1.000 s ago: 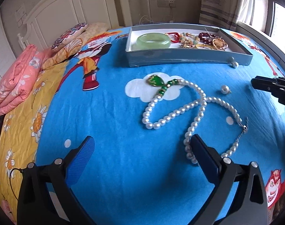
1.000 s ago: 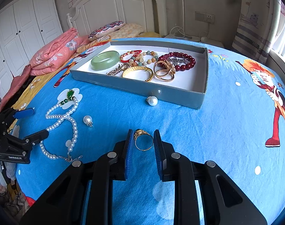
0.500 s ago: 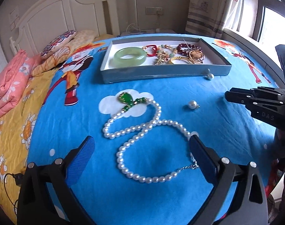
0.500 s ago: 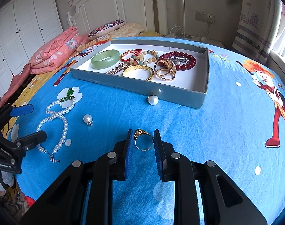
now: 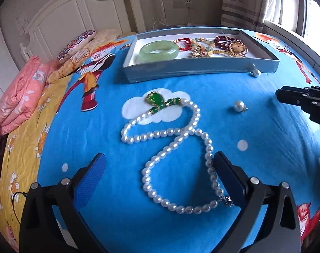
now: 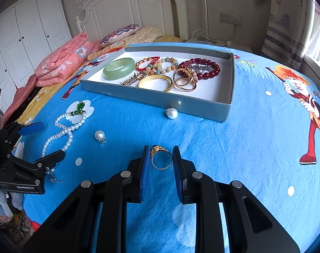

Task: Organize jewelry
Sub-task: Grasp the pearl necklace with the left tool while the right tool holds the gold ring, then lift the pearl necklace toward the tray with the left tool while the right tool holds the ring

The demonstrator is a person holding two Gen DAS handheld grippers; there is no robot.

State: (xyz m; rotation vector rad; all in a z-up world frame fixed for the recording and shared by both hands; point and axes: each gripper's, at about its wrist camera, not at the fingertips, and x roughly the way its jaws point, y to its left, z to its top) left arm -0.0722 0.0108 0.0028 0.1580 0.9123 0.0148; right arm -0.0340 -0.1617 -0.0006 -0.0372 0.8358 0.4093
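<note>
Below the grey box [image 6: 227,109], on the blue bedsheet [image 6: 233,147], the left gripper [image 5: 158,172] now straddles the lower loop of the pearl necklace [image 5: 181,135] — a second ago that loop lay off toward its right finger, and half a second ago the strand sat further left between the jaws. Its jaws stand spread wide, with pearls between them and the right finger [image 5: 227,175] over the strand near the clasp; nothing is pinched yet. My reading is that the left hand has been lining up on the necklace and is close to a workable straddle.

The right gripper [image 6: 161,160] has not shifted across the three moments: its pads sit close on either side of the gold ring [image 6: 161,157], nearly pressed together (whether they actually bite the ring or merely flank it, I cannot tell). Ring and gripper are well below the box's front wall.

Two loose pearl earrings remain outside the box — one [image 6: 171,113] just beside its front wall, the other [image 6: 100,136] between necklace and ring.
</note>
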